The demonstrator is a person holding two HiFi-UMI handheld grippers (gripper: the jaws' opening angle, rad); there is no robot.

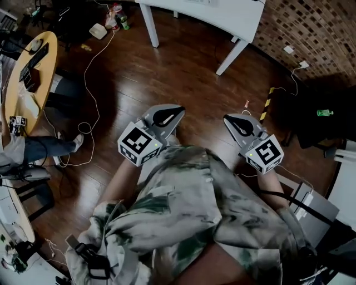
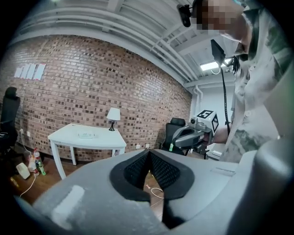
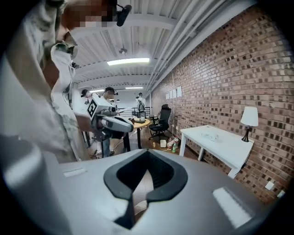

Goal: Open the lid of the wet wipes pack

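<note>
A small flat pale pack (image 2: 86,135) lies on the white table (image 2: 103,140) across the room; it also shows as a pale pack (image 3: 212,136) on the same white table (image 3: 229,149), too small to tell any lid. In the head view my left gripper (image 1: 179,109) and right gripper (image 1: 228,118) are held at waist height over the wooden floor, far from that table (image 1: 222,16). Both are shut with nothing between the jaws. The left gripper (image 2: 149,153) shows its ribbed pads meeting; the right gripper (image 3: 148,155) likewise.
A lamp (image 2: 113,114) stands on the white table by the brick wall. Bottles (image 1: 117,18) and cables (image 1: 92,83) lie on the floor. A round wooden table (image 1: 28,72) and a seated person's leg (image 1: 50,147) are at the left. An office chair (image 2: 177,129) stands further off.
</note>
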